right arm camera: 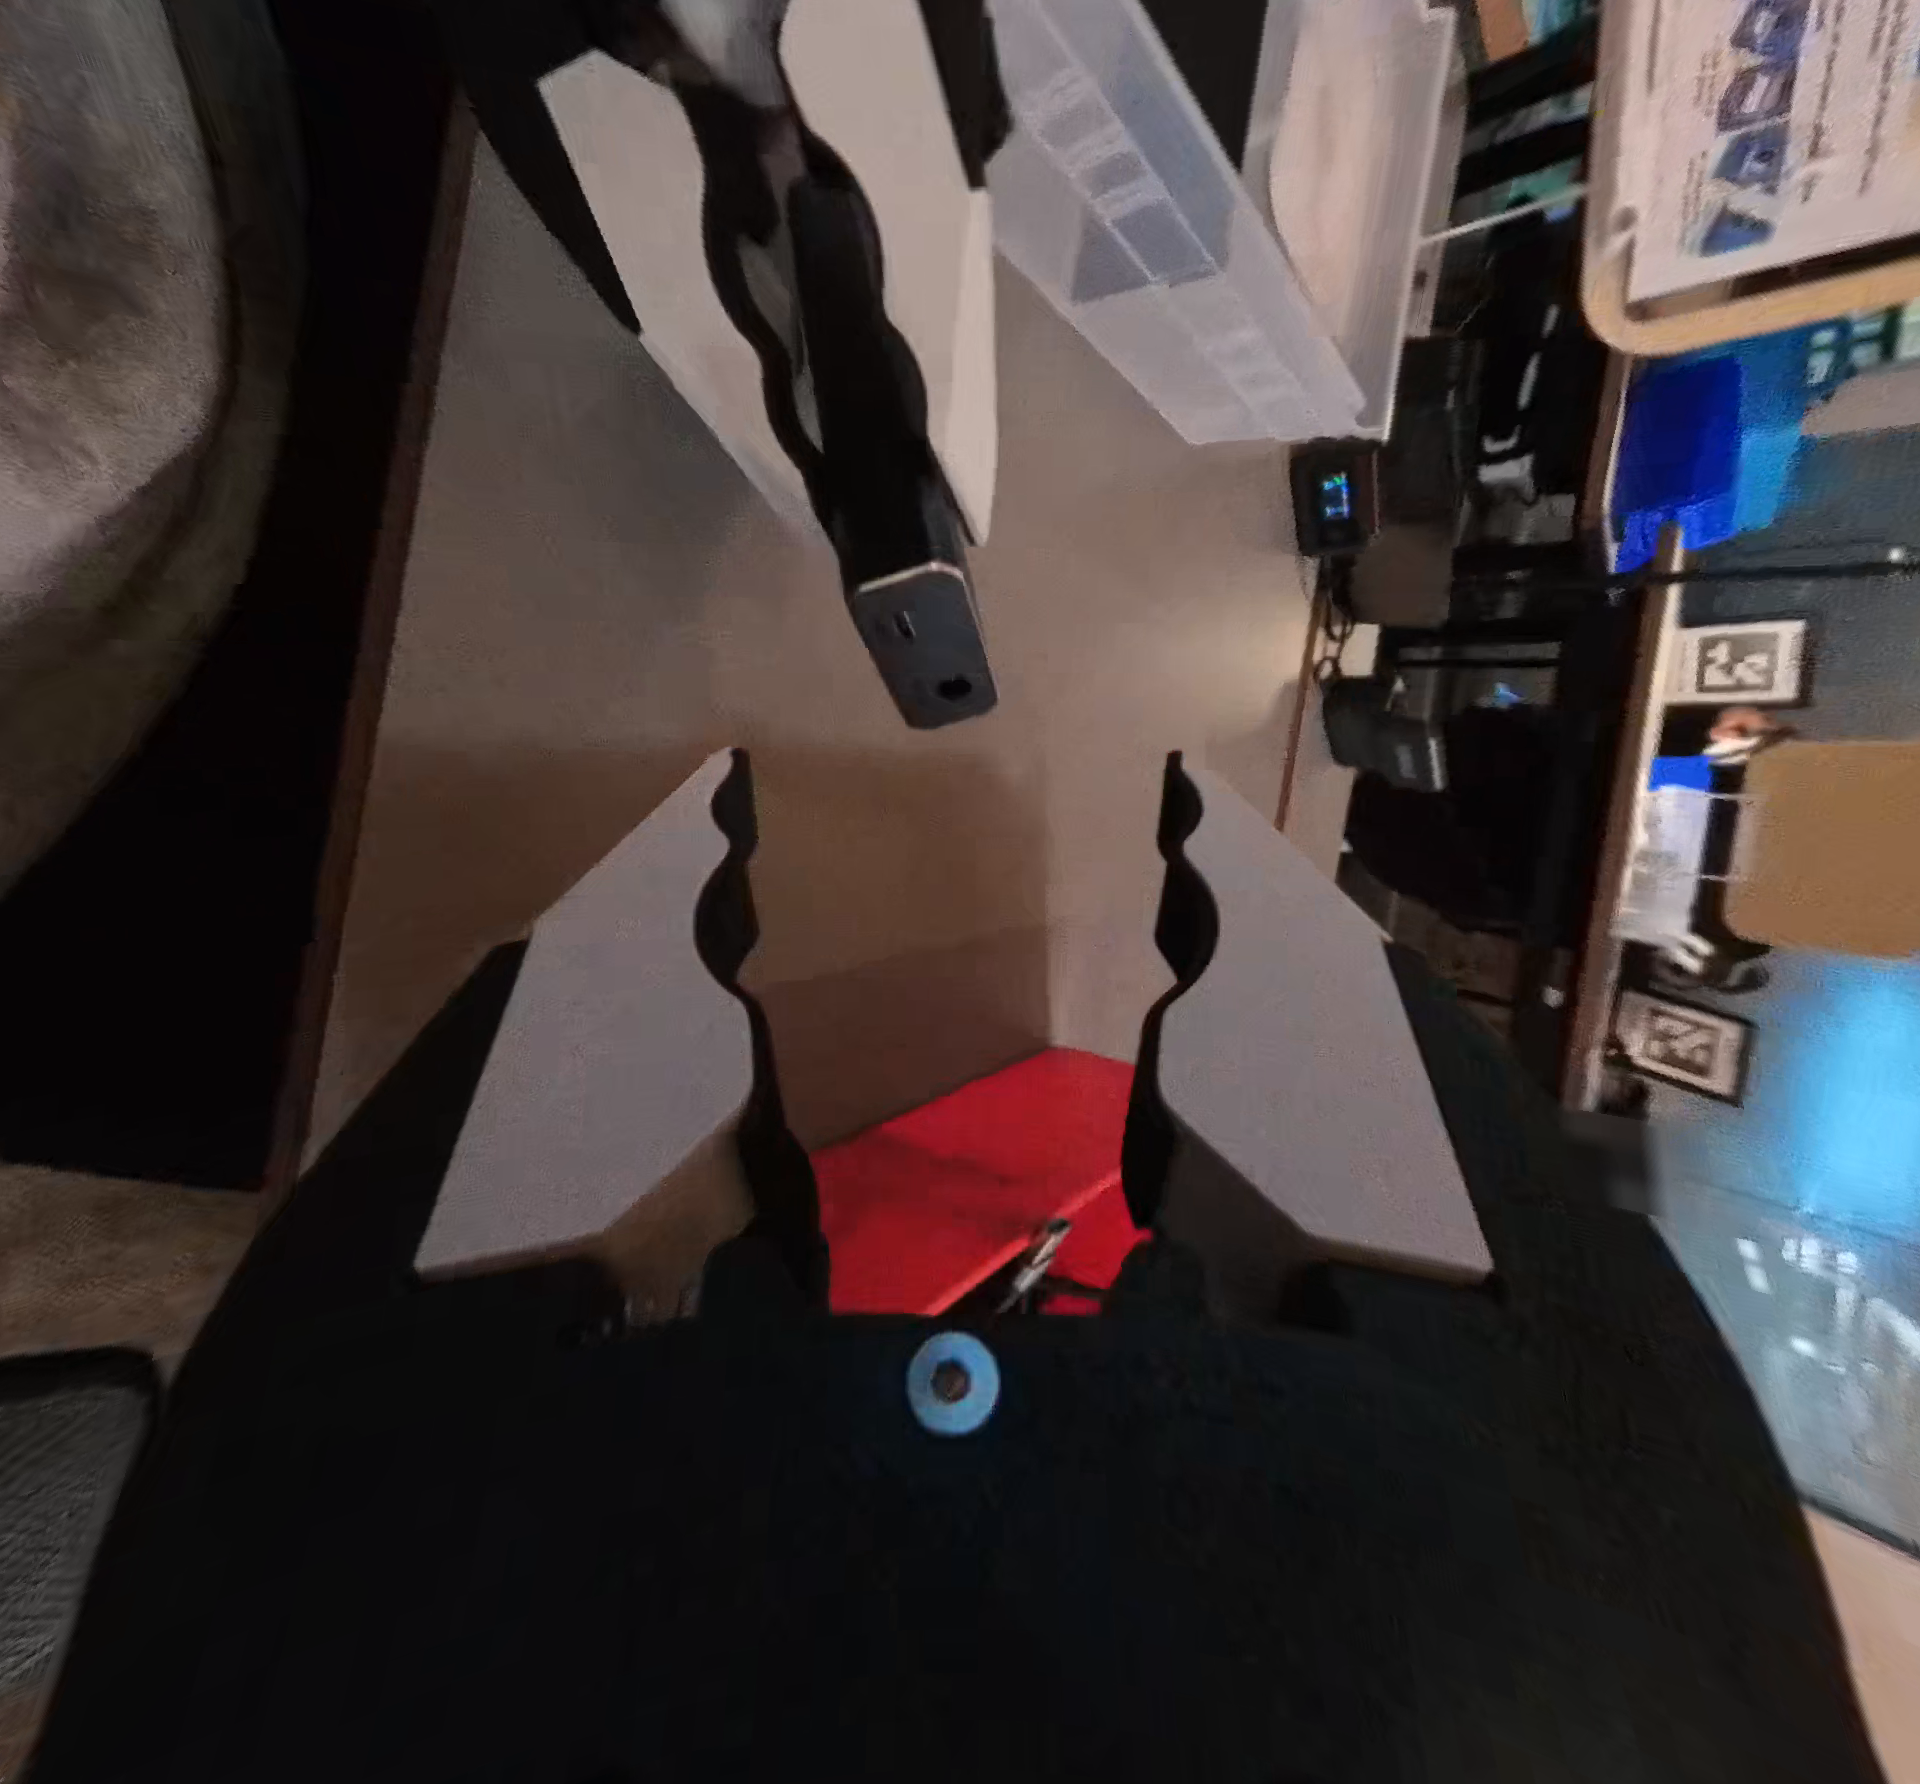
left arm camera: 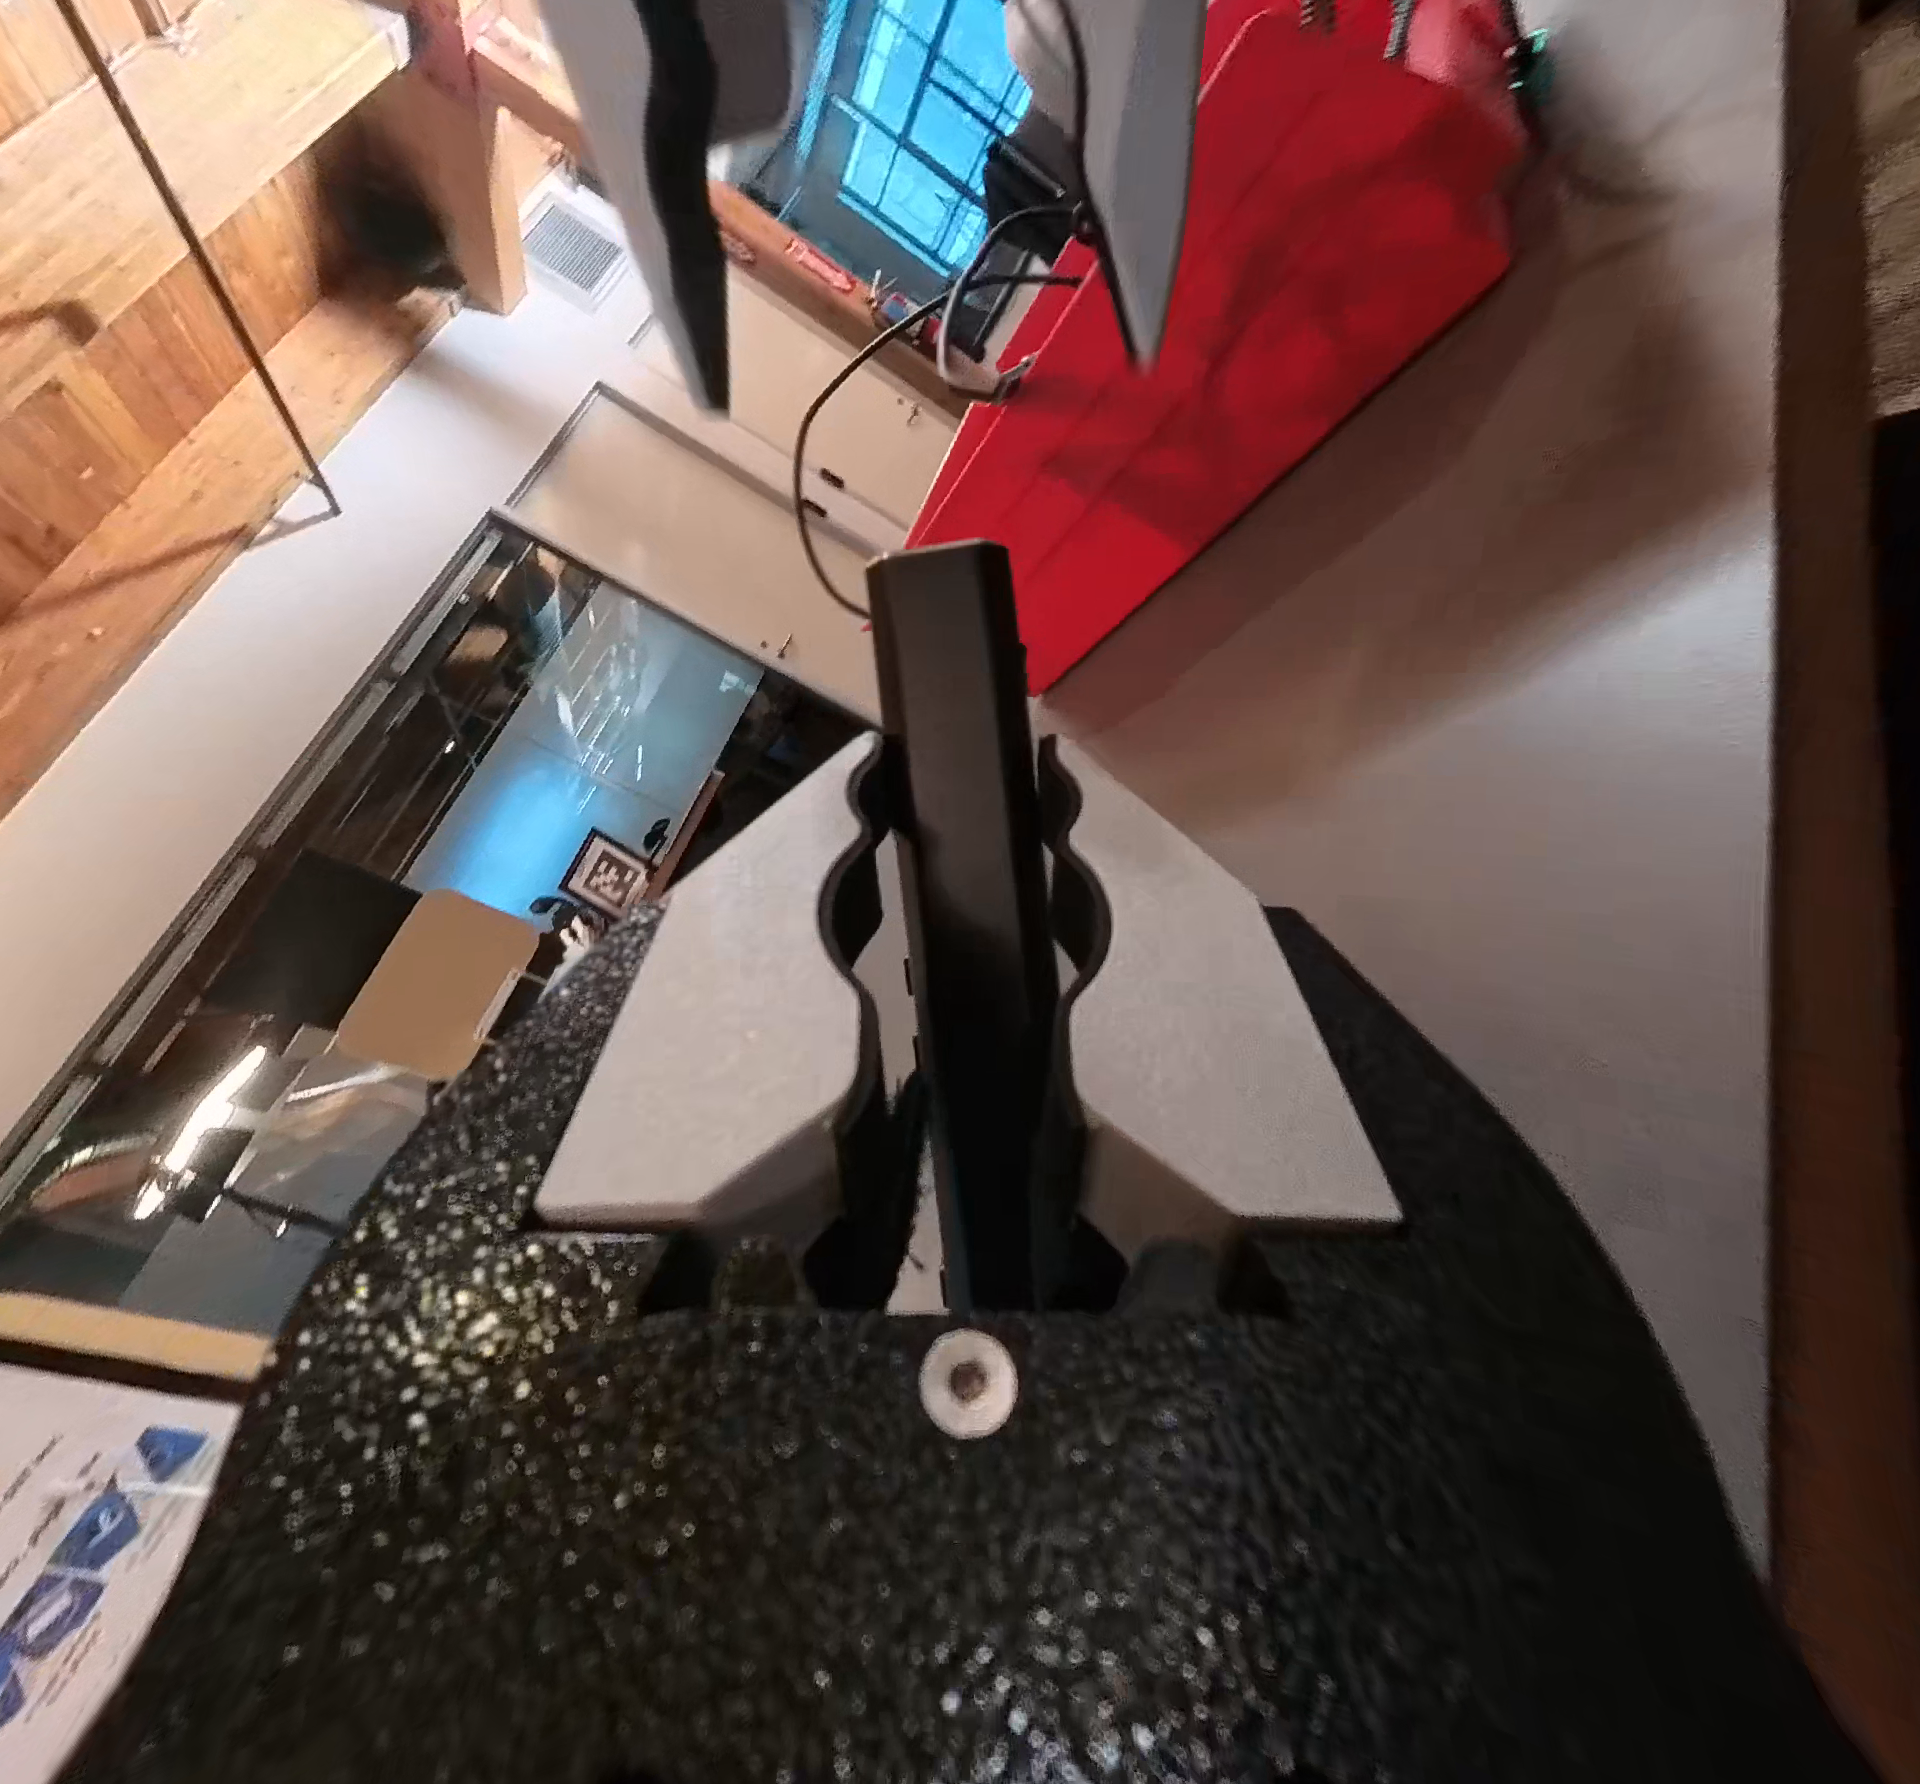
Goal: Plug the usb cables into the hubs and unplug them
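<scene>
My left gripper point(left arm camera: 961, 752) is shut on a long black USB hub point(left arm camera: 951, 674) that sticks out forward between its fingers. In the right wrist view, the left gripper point(right arm camera: 894, 529) comes in from the top, and the hub's grey end face point(right arm camera: 925, 654) with small ports points at my right gripper point(right arm camera: 956, 763). The right gripper is open and empty, a short way from the hub's end. It shows at the top of the left wrist view point(left arm camera: 930, 373), jaws apart. A black USB cable point(left arm camera: 805, 487) with a metal plug point(left arm camera: 1003, 375) lies at the edge of a red surface point(left arm camera: 1247, 384).
The red surface point(right arm camera: 966, 1173) and the plug point(right arm camera: 1039, 1256) also show under my right gripper. Clear plastic bins point(right arm camera: 1195, 228) stand beyond the left gripper. A small device with a lit screen point(right arm camera: 1335, 498) sits near the pale tabletop's point(right arm camera: 582, 591) edge. The room behind is cluttered. There is about 6 cm between the tips of the two grippers. My right gripper's tips are some 15 cm from the plug point(right arm camera: 1039, 1256).
</scene>
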Tool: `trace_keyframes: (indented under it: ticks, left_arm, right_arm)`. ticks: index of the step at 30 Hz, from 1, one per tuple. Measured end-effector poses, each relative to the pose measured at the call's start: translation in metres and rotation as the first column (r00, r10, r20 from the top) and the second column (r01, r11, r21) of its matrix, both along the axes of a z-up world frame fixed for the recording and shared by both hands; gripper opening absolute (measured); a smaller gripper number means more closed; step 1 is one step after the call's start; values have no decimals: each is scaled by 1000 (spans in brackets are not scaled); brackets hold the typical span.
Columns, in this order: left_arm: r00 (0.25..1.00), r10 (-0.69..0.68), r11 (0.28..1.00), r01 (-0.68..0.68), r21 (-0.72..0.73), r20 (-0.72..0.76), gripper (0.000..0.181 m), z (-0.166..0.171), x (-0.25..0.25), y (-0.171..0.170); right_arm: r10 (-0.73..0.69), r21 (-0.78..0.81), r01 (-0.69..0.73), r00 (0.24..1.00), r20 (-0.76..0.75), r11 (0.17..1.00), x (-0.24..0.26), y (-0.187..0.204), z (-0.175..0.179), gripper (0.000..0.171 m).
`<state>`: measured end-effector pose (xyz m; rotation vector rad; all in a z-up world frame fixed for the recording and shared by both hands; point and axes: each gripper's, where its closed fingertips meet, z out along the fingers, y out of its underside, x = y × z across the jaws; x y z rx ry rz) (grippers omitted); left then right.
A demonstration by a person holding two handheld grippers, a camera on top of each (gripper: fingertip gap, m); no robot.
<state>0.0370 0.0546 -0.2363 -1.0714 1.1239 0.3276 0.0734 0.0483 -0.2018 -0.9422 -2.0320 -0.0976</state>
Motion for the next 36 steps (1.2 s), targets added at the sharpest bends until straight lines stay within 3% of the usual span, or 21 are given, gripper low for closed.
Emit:
trace_keyframes:
  ticks: [5,8,9,11,14,16,22,26,29,33,36]
  left_arm:
    - [998,-61,998,61,-10,-29,25,-4,9,-7]
    - [996,-84,996,84,-12,-37,26,-6,12,-10]
    - [995,-89,996,89,-12,-43,26,-7,13,-10]
    - [995,-87,995,89,34,-57,27,-5,14,-10]
    - [996,-83,977,77,197,24,59,21,10,-19]
    - [992,-41,971,11,239,123,73,38,-4,-18]
    - [969,-19,983,-27,183,245,70,45,-20,-9]
    - [981,7,984,-41,175,195,62,38,-16,-5]
    - [987,10,985,-39,170,163,59,33,-12,-4]
    - [987,32,986,-57,154,160,57,31,-14,0]
    - [988,27,989,-49,140,155,54,28,-13,1]
  right_arm:
    - [19,200,-53,985,169,978,-21,10,-42,71]
    - [72,244,-115,982,176,963,-30,7,-51,50]
    - [90,250,-132,981,172,959,-31,5,-51,28]
    - [94,258,-127,986,135,958,-33,5,-49,26]
    - [64,209,-87,991,116,974,-26,8,-45,26]
    - [14,233,-35,996,92,972,-15,20,-31,26]
    - [-243,298,263,964,-104,917,47,80,64,26]
    - [-480,282,465,877,-19,839,111,123,94,26]
    - [-615,308,549,765,190,777,145,153,81,26]
    - [-657,395,526,583,477,753,163,188,44,26]
    - [-635,415,486,504,586,769,158,210,22,26]
